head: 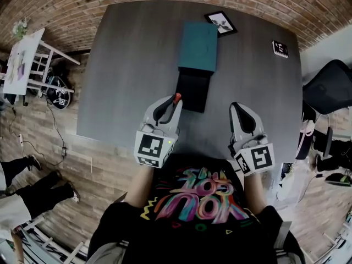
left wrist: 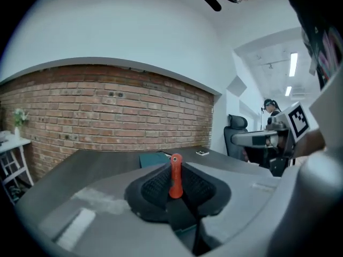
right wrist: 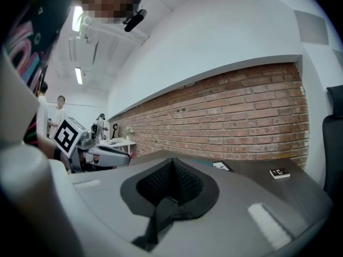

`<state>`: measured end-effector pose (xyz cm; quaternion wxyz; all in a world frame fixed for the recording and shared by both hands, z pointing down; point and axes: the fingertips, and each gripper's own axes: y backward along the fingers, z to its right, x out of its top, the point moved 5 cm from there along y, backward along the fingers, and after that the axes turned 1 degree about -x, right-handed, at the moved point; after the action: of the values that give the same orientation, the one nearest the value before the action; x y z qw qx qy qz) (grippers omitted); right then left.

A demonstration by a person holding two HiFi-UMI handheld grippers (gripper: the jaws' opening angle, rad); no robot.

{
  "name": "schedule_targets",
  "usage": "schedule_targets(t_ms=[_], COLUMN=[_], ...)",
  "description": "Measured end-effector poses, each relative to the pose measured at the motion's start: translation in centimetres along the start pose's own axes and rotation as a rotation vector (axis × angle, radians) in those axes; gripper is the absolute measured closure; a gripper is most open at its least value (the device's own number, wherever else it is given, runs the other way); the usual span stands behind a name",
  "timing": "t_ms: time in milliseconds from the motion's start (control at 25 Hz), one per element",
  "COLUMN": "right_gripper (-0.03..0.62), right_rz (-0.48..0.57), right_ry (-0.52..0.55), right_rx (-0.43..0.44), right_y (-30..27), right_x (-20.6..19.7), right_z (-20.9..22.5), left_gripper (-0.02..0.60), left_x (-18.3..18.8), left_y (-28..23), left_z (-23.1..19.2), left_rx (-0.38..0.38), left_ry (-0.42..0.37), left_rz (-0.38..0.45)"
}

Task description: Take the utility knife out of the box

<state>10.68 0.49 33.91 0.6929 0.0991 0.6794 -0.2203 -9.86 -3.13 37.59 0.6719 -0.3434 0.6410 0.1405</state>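
Plainly, the jaws of the left gripper (left wrist: 177, 189) are part-way closed on the utility knife (left wrist: 176, 174), their ribbed black pads pressing its two sides. The knife is orange-red and stands upright between them, with a small hole at its top end. In the head view it pokes out past the jaw tips, out of the box (head: 198, 45) and beside the near left edge of the black tray (head: 193, 89).

The jaws of the right gripper (right wrist: 171, 178) are together, with nothing between them. It is off to the right, well apart from the left gripper and from the box.

The box lies on the grey bench (head: 126, 65): a teal sleeve with the black tray drawn out of it toward the person. Beyond it lie a framed card (head: 221, 22) and, farther right, a small black tile (head: 280, 48). A brick wall (left wrist: 107, 111) runs behind the bench.
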Motion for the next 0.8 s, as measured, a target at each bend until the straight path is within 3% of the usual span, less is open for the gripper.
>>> schedule_targets(t_ms=[160, 800], right_gripper=[0.595, 0.595], right_rz=[0.008, 0.018], right_ry=[-0.011, -0.032], right_rx=[-0.011, -0.021], right_y=[0.6, 0.3], right_x=[-0.1, -0.4], right_z=[0.4, 1.0], left_gripper=[0.525, 0.525], left_x=[-0.7, -0.4], left_y=[0.2, -0.1], left_z=[0.0, -1.2], left_rx=[0.010, 0.030], left_ry=[0.064, 0.034], left_rz=[-0.008, -0.022])
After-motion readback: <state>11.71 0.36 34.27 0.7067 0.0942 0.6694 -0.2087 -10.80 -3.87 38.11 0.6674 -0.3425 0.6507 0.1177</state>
